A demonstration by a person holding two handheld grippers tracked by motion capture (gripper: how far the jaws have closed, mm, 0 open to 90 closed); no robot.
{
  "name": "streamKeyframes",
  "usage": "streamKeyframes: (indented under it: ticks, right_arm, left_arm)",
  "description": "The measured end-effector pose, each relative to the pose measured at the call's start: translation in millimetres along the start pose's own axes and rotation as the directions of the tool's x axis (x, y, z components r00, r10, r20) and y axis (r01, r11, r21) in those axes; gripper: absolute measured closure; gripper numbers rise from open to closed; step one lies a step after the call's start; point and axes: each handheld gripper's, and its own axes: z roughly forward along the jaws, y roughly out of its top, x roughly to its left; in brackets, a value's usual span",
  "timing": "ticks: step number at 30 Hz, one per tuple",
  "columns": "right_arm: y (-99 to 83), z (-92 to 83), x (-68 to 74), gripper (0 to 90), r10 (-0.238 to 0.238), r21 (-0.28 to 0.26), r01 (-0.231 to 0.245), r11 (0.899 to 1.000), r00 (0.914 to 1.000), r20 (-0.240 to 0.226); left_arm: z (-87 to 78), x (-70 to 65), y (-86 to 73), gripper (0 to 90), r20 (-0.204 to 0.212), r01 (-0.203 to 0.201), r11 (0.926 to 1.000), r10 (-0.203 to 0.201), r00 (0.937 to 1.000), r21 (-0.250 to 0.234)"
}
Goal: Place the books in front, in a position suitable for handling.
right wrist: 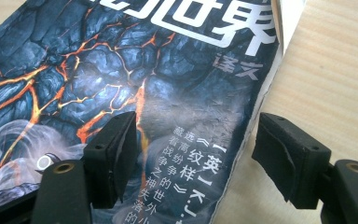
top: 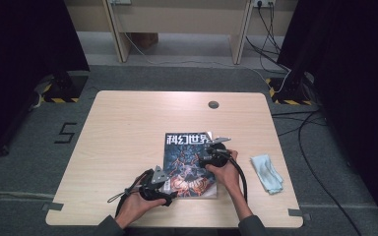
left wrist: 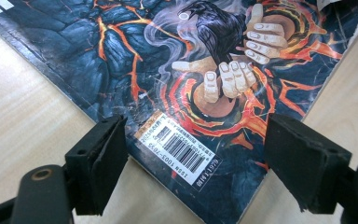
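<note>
One magazine lies flat on the table, just right of centre in the lower half of the high view. Its cover shows dark cracked rock with orange lava lines, and a raven over pale hands. White characters across the top read 科幻世界; in the right gripper view smaller ones, 译文, sit below them at upper right, and a white column of characters runs down the lower centre. In the left gripper view a white barcode label sits at lower centre, printed ISSN 1003-7035.

One pale blue cloth lies crumpled at the right of the table, apart from the magazine.

There are two grippers, one in each hand, with forearms entering from the bottom edge. The left gripper hovers at the magazine's lower left corner, its jaws spread wide either side of the label, gripping nothing. The right gripper sits over the upper right part of the cover, its jaws parted astride the magazine's right edge, not pinching it.
</note>
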Motion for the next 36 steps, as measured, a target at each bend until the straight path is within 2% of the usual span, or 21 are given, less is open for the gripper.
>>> streamKeyframes:
  ticks: [8, 10, 11, 15, 19, 22, 25, 28, 31, 36]
  right_arm:
    - [2.9, 2.4, -4.5, 30.5, 0.011, 0.001, -0.011, 1.000, 0.9999, -0.007]
    - [4.1, -1.1, -7.1, 29.3, 0.003, 0.000, -0.003, 1.000, 1.0000, -0.004]
    - [4.1, -1.1, -7.1, 29.3, 0.003, 0.000, -0.003, 1.000, 1.0000, -0.004]
    - [3.4, -18.2, -18.6, 26.2, 0.036, -0.056, -0.037, 0.998, 0.9993, -0.012]
    - [-3.5, -33.5, -31.9, 21.9, 0.054, -0.067, -0.054, 0.996, 0.9985, -0.004]
    - [-9.5, -47.0, -44.0, 19.4, 0.073, -0.088, -0.074, 0.993, 0.9972, -0.011]
    - [-11.9, -53.1, -47.8, 19.5, 0.069, -0.095, -0.069, 0.993, 0.9976, -0.003]
    - [-18.0, -63.9, -54.4, 19.7, 0.056, -0.090, -0.054, 0.994, 0.9980, 0.028]
    - [-23.6, -71.3, -61.2, 21.7, 0.053, -0.087, -0.050, 0.995, 0.9978, 0.039]
    - [-31.6, -84.2, -74.5, 25.9, 0.083, -0.092, -0.075, 0.993, 0.9931, 0.083]
  left_arm:
    - [1.4, 1.8, 0.1, 21.0, 0.003, 0.000, 0.9999, 0.000, 1.0000, -0.016]
    - [0.3, 1.8, -1.4, 26.6, 0.012, -0.002, 0.9990, 0.003, 0.9999, -0.044]
    - [-0.4, 2.1, -1.8, 26.6, 0.011, 0.003, 0.9987, -0.002, 0.9999, -0.050]
    - [-6.4, 5.6, -2.6, 20.7, 0.019, 0.042, 0.9960, -0.041, 0.9990, -0.079]
    - [-12.1, 10.2, -8.3, 18.3, 0.037, 0.066, 0.9947, -0.063, 0.9973, -0.078]
    - [-17.6, 13.1, -11.9, 18.3, 0.039, 0.071, 0.9941, -0.068, 0.9969, -0.082]
    - [-21.3, 14.2, -13.9, 18.3, 0.042, 0.060, 0.9948, -0.057, 0.9975, -0.082]
    - [-22.4, 14.0, -16.9, 19.0, 0.044, 0.053, 0.9959, -0.049, 0.9978, -0.074]
    - [-24.8, 14.5, -20.5, 19.2, 0.053, 0.051, 0.9968, -0.048, 0.9975, -0.062]
    - [-33.5, 16.9, -28.6, 19.7, 0.035, 0.049, 0.9976, -0.047, 0.9983, -0.049]
